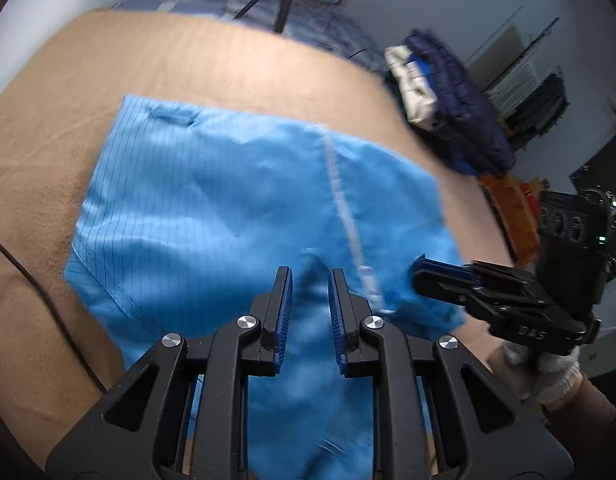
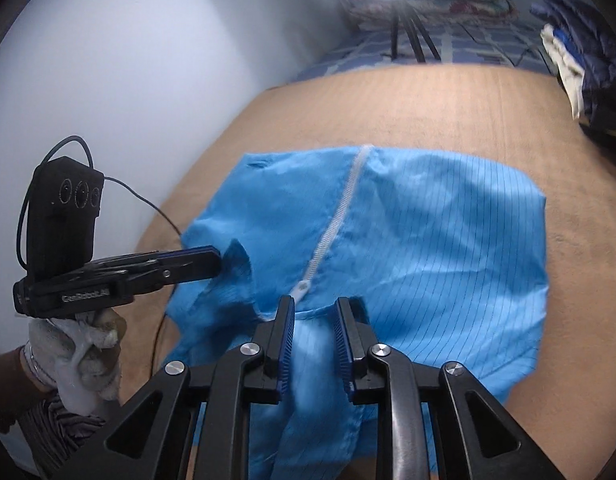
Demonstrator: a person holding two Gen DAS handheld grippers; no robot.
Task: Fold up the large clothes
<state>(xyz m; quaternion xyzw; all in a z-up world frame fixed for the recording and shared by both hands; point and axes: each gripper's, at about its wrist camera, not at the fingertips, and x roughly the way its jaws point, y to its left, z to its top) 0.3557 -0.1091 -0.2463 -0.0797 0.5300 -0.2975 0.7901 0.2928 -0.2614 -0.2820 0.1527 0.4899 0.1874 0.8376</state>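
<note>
A blue pinstriped garment (image 1: 228,208) with a white zipper (image 1: 339,200) lies partly folded on a tan blanket (image 1: 108,80). It also shows in the right wrist view (image 2: 427,248), zipper (image 2: 335,224) up the middle. My left gripper (image 1: 309,312) is shut on a bunched fold of the blue cloth near its collar end; it shows from the side in the right wrist view (image 2: 218,264). My right gripper (image 2: 315,332) is shut on the neckline cloth by the zipper pull; in the left wrist view (image 1: 421,268) its tips pinch the garment's right edge.
A pile of dark blue and white clothes (image 1: 439,92) sits at the blanket's far right, also in the right wrist view (image 2: 579,52). A checked blue bedspread (image 2: 407,60) and tripod legs (image 2: 407,44) lie beyond. A black cable (image 1: 48,300) crosses the blanket's left side.
</note>
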